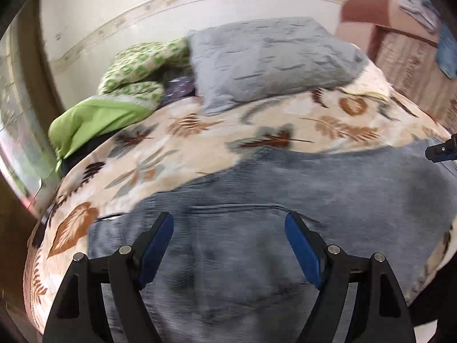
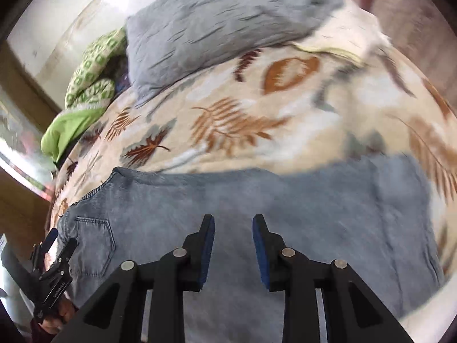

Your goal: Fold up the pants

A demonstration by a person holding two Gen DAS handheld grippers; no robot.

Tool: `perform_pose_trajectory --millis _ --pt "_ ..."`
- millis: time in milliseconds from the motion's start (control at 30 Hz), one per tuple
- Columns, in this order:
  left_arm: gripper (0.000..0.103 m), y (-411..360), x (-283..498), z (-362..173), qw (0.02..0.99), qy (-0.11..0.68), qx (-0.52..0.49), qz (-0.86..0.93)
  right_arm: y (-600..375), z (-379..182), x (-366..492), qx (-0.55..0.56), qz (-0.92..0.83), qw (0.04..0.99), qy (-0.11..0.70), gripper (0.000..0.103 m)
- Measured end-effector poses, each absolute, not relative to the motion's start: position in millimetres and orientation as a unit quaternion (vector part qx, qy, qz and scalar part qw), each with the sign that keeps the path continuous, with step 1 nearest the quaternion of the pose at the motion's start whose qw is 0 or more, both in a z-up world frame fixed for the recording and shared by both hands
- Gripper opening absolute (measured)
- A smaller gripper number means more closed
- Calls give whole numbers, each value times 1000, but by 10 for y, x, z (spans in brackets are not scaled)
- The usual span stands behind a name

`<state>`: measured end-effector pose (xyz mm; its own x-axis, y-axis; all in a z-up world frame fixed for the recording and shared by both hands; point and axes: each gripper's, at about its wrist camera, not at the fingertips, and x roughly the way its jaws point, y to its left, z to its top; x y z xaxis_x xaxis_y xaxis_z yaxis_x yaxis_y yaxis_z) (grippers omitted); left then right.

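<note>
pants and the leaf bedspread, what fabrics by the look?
Pants: likely denim, washed light blue; stitched seams and a patch back pocket show. Leaf bedspread: probably soft fleece or plush, matte printed pile look; motion blur leaves this uncertain.

faded blue denim pants — spread flat across the leaf-print blanket, back pocket up.

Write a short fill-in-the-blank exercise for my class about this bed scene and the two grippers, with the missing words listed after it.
1. The jeans lie spread on a blanket printed with ____.
2. The pillow at the head of the bed is ____ in colour.
3. Between the fingers of the left gripper there is ____.
4. The right gripper has its jaws set ____ than the left one's.

Missing words: leaves; grey; nothing; narrower
</note>
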<state>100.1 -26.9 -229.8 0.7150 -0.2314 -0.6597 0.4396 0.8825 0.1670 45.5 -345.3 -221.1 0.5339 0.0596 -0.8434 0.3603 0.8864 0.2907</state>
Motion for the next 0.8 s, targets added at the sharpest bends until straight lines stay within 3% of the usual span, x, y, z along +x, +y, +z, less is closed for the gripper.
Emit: perform_pose_trajectory --millis 367,500,667,800 --pt "81 -827 727 -2713 861 439 191 -172 -3823 -2544 159 265 -119 799 527 32" --pt "86 -874 795 -2703 849 461 208 -156 -3925 -2570 146 276 -106 796 529 32" --pt "86 -902 781 -2481 850 464 195 -155 -4237 -2429 -129 318 -151 812 465 32" --pt "86 -981 705 -2143 866 436 156 -190 -4463 -2141 -475 307 -194 858 362 32"
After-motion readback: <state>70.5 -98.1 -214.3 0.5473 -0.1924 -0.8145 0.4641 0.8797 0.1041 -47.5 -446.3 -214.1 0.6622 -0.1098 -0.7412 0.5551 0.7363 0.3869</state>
